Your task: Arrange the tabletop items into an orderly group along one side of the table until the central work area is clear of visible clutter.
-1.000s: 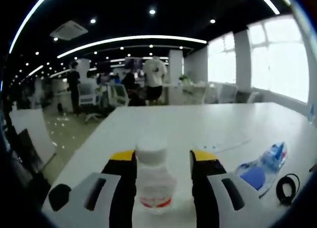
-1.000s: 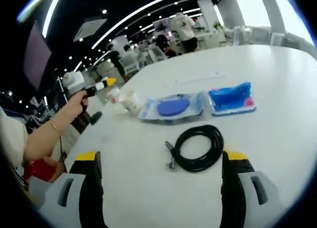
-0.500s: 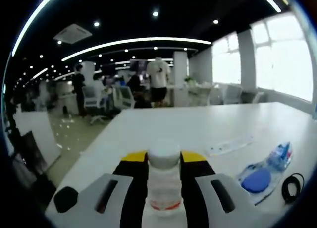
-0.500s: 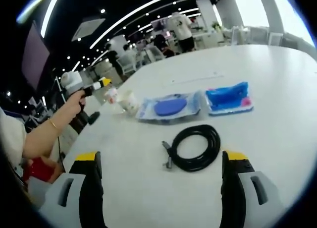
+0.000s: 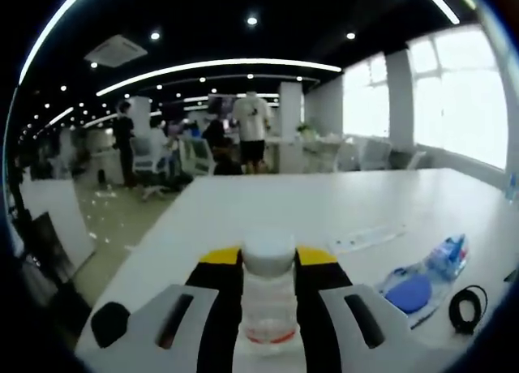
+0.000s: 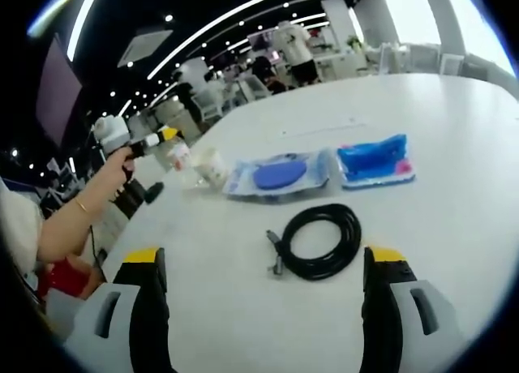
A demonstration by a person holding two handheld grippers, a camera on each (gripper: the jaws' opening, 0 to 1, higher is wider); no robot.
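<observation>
The wide white table (image 6: 486, 170) carries a clear flat packet (image 6: 280, 175) enclosing a blue disc, a blue packet (image 6: 375, 160), a coiled black cable (image 6: 320, 242) and a clear plastic cup (image 6: 212, 167), contents unclear. The right gripper (image 6: 263, 296) gapes wide, empty. The left gripper (image 5: 268, 288) clamps a small clear white-capped bottle (image 5: 268, 296) near the table's edge.

Coiled cable (image 6: 318, 242) seen between wide-apart jaws.
Blue packets (image 6: 375, 160) and a cup (image 6: 213, 167) are laid beyond on the table (image 6: 454, 227).
</observation>
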